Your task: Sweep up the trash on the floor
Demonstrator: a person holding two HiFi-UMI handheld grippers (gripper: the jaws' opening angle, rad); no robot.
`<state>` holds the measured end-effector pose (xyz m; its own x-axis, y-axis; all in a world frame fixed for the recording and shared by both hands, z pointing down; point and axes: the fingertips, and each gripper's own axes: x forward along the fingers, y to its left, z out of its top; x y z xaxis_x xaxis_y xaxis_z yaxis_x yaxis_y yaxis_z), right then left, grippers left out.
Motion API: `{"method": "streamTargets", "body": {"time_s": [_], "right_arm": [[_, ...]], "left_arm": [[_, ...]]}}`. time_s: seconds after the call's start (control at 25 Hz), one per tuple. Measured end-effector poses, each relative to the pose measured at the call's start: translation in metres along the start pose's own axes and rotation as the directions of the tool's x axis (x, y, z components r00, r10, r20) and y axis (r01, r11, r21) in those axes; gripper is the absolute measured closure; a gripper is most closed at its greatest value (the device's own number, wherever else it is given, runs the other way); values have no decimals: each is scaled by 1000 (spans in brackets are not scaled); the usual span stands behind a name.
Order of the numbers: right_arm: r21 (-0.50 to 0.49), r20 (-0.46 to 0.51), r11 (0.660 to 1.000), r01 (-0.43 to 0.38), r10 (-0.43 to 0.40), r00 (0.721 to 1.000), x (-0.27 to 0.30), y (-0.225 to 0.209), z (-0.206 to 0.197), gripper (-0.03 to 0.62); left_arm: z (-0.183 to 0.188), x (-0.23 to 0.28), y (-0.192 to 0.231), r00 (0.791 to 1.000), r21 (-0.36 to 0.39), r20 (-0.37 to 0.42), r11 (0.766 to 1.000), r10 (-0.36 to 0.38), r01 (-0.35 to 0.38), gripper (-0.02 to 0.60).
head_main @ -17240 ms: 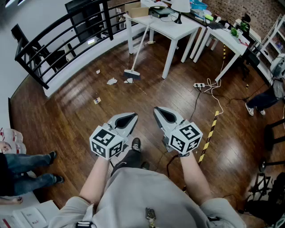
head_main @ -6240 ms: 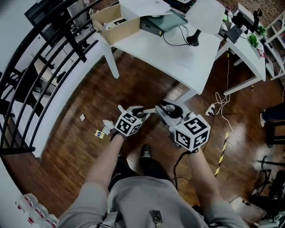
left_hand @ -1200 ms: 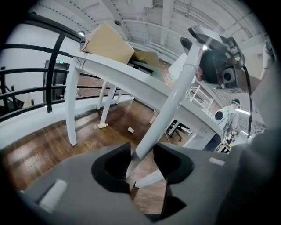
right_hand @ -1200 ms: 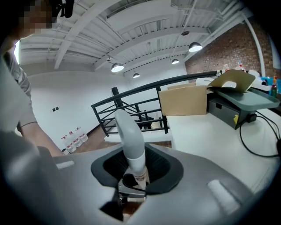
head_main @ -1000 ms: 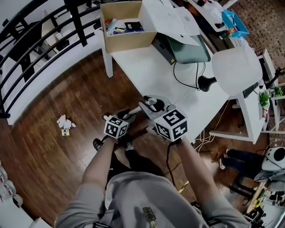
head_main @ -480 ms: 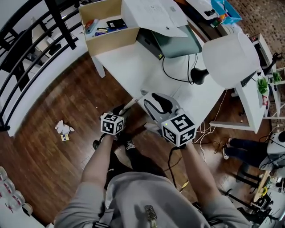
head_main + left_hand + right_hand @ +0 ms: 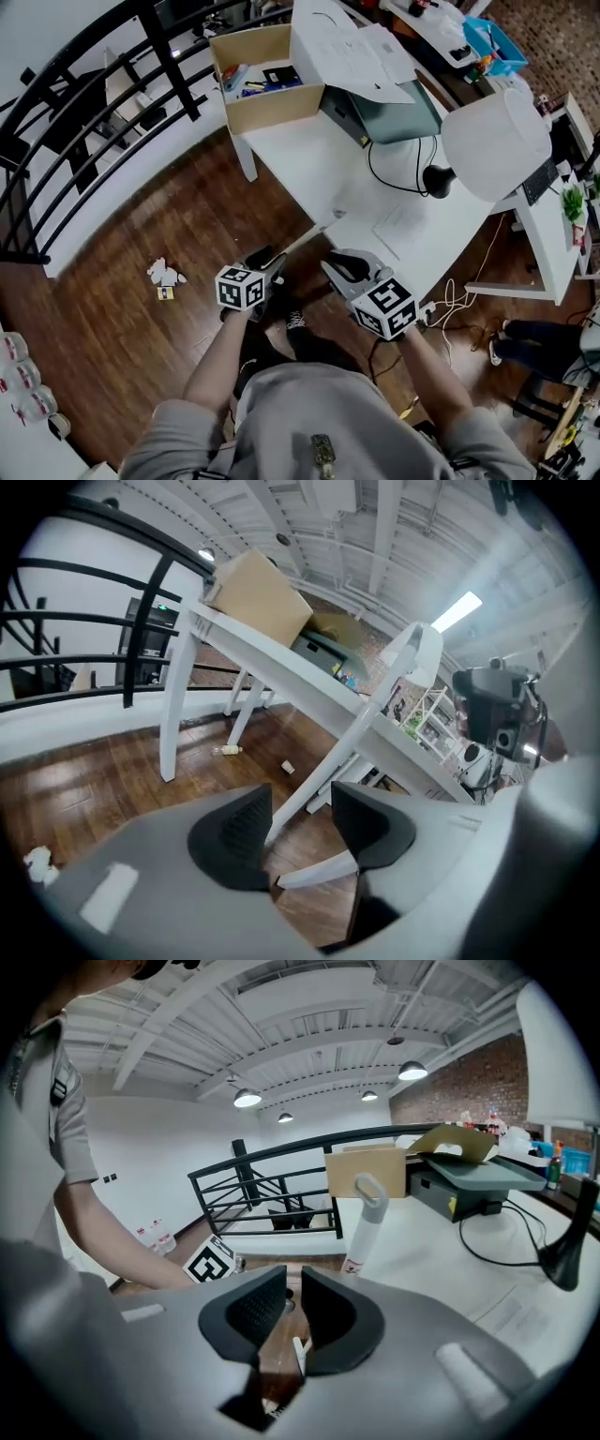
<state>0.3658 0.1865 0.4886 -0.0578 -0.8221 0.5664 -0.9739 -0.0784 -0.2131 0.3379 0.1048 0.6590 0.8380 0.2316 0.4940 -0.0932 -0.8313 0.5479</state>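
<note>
The white broom handle (image 7: 305,241) leans against the table edge. In the left gripper view the handle (image 7: 349,735) runs up between the jaws of my left gripper (image 7: 298,825). These jaws have just opened wider, and the handle lies against the left pad only, so the gripper is open. My right gripper (image 7: 292,1309) has just been closing to a narrow gap with nothing between its pads. The handle's looped top (image 7: 364,1206) stands ahead of it. Crumpled paper trash (image 7: 167,273) and a small yellow card (image 7: 165,293) lie on the wood floor to the left.
A white table (image 7: 361,192) carries a cardboard box (image 7: 267,80), a printer (image 7: 389,103) and a white lamp (image 7: 497,141). A black railing (image 7: 94,103) curves along the floor's far left. A bottle (image 7: 228,750) and a scrap (image 7: 288,768) lie under the table. Cables (image 7: 459,300) trail at the right.
My right gripper has drawn back from the broom handle toward the person and its jaws have narrowed. The left gripper stays at the handle, slightly shifted.
</note>
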Motion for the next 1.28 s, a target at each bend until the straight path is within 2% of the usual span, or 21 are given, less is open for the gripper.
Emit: {"method": "streamTargets", "body": {"time_s": [0.2,0.32,0.56,0.64,0.8,0.88,1.0,1.16,1.28], "right_arm": [[-35,54,989,-141,143,988,35,41,27,580],[-79,68,973,-216,221,973,58,75,50,594],[-235,59,900,-366,389,919,98,181,93,594],[-285,56,874,-393,424,904,111,224,107,594],[-345,62,828,-442,490,869,133,311,125,594],[-369,61,807,-461,516,854,140,356,133,594],[-402,74,783,-475,544,836,144,412,146,594],[-435,129,767,-471,571,811,143,466,172,594],[-457,158,760,-463,582,798,139,499,184,594]], "left_arm": [[18,-86,16,984,46,95,987,152,-157,433],[37,-142,23,953,54,183,965,243,-256,471],[53,-277,27,840,35,367,897,399,-441,575],[53,-327,29,798,15,419,875,434,-484,575],[50,-426,30,695,-51,505,822,512,-568,575],[47,-469,31,663,-69,529,805,530,-589,575],[44,-522,29,639,-74,557,797,531,-599,575],[45,-578,22,602,-85,612,800,512,-594,575],[41,-606,18,604,-69,620,802,500,-593,575]]}}
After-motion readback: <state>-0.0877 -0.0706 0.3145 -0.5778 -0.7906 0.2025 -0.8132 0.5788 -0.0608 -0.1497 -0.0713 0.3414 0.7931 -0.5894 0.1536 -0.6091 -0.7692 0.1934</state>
